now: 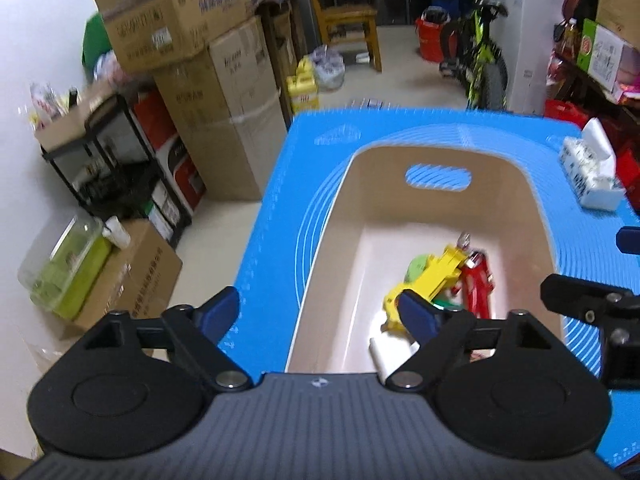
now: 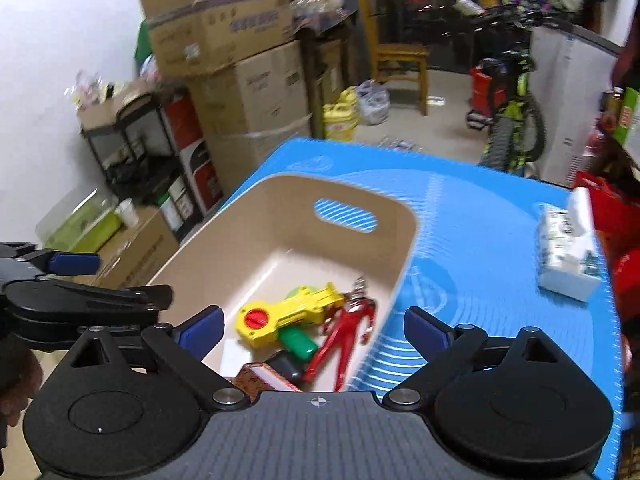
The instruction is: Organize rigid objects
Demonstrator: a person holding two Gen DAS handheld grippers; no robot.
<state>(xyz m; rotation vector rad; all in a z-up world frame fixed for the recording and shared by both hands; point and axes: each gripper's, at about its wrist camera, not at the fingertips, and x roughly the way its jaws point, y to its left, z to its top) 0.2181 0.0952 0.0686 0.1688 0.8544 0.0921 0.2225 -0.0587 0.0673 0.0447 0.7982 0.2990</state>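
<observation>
A beige bin [image 1: 340,216] [image 2: 404,248] stands on the blue mat [image 1: 312,152] [image 2: 480,232]. Inside lie a yellow toy gun [image 1: 432,276] [image 2: 288,312] with a green grip, a red action figure [image 1: 478,280] [image 2: 348,332], a white object [image 1: 386,354] and a small patterned box [image 2: 264,378]. My left gripper [image 1: 320,314] is open and empty above the bin's near left rim. My right gripper [image 2: 314,330] is open and empty above the bin's near right side. Each gripper shows at the edge of the other's view.
A tissue pack [image 1: 592,172] [image 2: 568,252] lies on the mat's right side. Stacked cardboard boxes [image 1: 208,80] [image 2: 248,92] and a black shelf [image 1: 116,160] stand left of the table. A wooden chair [image 1: 348,24] and a bicycle [image 1: 480,48] stand beyond.
</observation>
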